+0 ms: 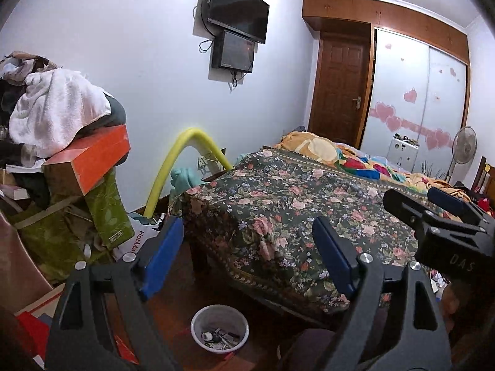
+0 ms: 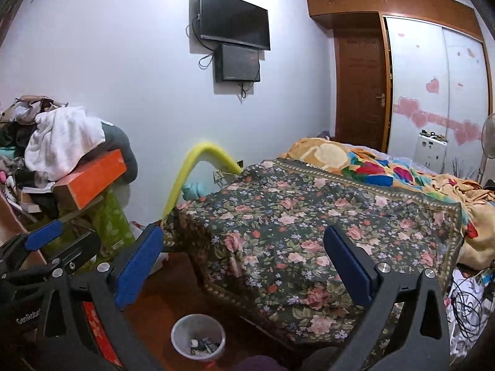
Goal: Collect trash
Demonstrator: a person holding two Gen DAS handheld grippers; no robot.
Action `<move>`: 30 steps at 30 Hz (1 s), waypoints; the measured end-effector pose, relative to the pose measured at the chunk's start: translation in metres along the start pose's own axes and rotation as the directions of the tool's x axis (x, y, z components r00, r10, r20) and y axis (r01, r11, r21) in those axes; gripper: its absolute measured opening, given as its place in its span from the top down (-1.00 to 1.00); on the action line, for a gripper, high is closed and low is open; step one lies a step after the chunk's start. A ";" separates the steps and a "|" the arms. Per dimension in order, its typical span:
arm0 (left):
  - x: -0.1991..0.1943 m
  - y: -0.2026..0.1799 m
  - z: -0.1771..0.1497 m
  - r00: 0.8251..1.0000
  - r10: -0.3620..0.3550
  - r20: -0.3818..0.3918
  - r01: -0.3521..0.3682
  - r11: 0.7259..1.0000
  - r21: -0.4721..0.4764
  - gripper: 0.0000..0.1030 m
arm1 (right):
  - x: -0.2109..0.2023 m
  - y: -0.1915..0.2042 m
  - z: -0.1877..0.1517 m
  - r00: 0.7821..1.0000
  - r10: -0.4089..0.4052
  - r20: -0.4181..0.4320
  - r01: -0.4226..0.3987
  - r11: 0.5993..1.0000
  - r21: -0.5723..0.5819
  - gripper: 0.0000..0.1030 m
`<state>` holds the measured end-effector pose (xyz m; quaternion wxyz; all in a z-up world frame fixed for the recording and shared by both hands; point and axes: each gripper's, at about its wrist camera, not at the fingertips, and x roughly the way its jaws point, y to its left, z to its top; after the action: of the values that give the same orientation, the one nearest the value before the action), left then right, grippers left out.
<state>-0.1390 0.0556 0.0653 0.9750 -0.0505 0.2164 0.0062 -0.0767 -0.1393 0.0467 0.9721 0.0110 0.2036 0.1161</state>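
Observation:
A small white waste bin (image 1: 219,328) stands on the wooden floor at the foot of the bed, with several small scraps of trash inside; it also shows in the right wrist view (image 2: 198,338). My left gripper (image 1: 247,255) is open and empty, held above the bin with blue pads (image 1: 162,258) wide apart. My right gripper (image 2: 244,266) is open and empty too, also above the bin. The right gripper shows in the left wrist view (image 1: 433,199) at the right edge. The left gripper shows in the right wrist view (image 2: 52,236) at the left edge.
A bed with a dark floral cover (image 1: 297,216) fills the middle and right. A cluttered pile with an orange box (image 1: 89,157), white towel (image 1: 52,105) and green boxes stands at left. A yellow foam tube (image 1: 173,160) leans on the wall. Cables and papers (image 2: 470,296) lie at right.

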 end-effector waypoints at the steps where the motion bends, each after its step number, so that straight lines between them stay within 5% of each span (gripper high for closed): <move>1: 0.000 0.000 0.000 1.000 0.000 -0.001 0.000 1.000 -0.002 -0.65 | -0.001 0.000 -0.001 1.000 0.002 -0.004 -0.002 1.000 0.004 -1.00; 30: 0.007 -0.003 -0.004 0.999 -0.014 -0.044 0.014 1.000 -0.003 -0.65 | 0.003 -0.005 -0.006 0.998 0.011 -0.067 -0.009 0.999 0.033 -1.00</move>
<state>-0.1348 0.0525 0.0590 0.9699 -0.0532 0.2375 -0.0013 -0.0754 -0.1440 0.0397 0.9638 0.0238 0.2380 0.1179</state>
